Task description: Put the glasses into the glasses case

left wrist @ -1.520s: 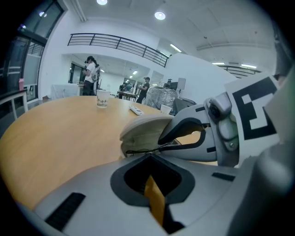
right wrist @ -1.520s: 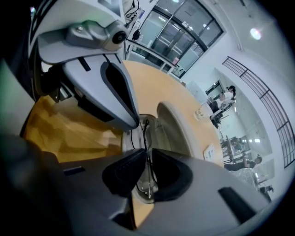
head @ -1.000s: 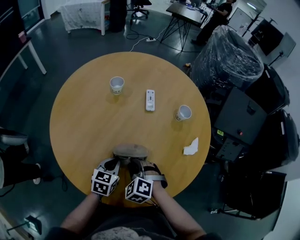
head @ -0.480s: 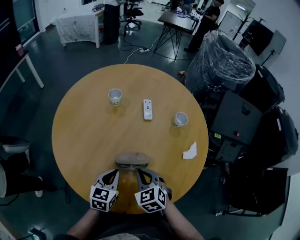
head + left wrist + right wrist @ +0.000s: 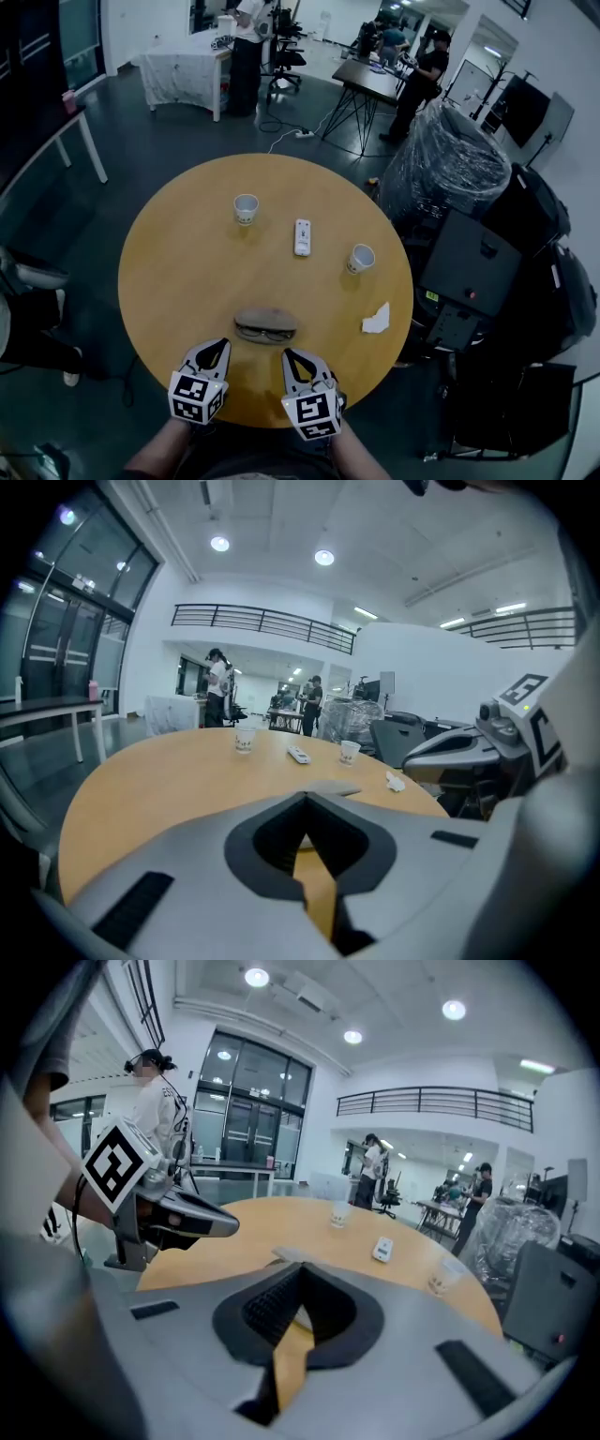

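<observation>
Right tongs (image 5: 287, 354) back, glasses (image 5: 265, 332) in open case (image 5: 265, 317)

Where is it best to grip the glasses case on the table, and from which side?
Probably its left end, with the left tongs coming from the near side. The glasses case lies crosswise, and the glasses seem to rest along its near edge; an end grip avoids them.

The left gripper (image 5: 217, 347) and right gripper (image 5: 292, 357) are pulling back from the glasses case (image 5: 265, 324). A second ago both were up against it; now both are sitting clear of it, nearer the table's (image 5: 178, 253) near edge, and spreading wider apart.
</observation>
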### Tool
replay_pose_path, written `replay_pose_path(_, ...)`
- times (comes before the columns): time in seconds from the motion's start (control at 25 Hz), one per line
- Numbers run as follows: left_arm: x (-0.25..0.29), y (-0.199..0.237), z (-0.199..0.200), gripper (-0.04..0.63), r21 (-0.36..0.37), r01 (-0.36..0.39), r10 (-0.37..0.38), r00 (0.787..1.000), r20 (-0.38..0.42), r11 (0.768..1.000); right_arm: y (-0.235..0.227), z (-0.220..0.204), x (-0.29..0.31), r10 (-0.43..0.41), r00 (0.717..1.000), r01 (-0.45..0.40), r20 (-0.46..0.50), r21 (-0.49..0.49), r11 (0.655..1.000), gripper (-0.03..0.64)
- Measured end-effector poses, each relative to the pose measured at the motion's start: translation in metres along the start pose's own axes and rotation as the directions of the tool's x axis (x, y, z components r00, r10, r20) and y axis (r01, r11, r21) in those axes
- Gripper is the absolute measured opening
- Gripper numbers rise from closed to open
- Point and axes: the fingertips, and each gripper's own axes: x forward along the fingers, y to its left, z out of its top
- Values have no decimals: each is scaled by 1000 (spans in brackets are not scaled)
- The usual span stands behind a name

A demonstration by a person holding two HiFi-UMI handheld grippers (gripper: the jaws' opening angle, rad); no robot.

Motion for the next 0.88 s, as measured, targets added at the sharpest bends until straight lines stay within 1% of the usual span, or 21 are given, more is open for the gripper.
replay_pose_path(0.2,-32,-49,-7,6,-15,-31,32,999,35,999,-5,-17,-67,-12,997,14,70,-16,1000,-12)
replay_pose_path(0.4,-62,-111,-24,6,-22,-24,26,998,58,999,2,-36,-127,25,987,-23,160,-13,1000,-12)
replay_pose_path(0.52,-82,-147,-40,6,-36,-14,16,998,57,999,8,-52,-159,18,985,-17,169,-7,1000,-12)
replay_pose_path(0.64,-99,-176,-52,6,-33,-2,4,999,53,999,11,-69,-187,-1,987,2,163,-8,1000,-12)
replay_pose_path(0.88,-126,-208,-60,6,-16,-3,4,998,64,1000,10,-86,-225,-40,981,34,189,33,999,-12)
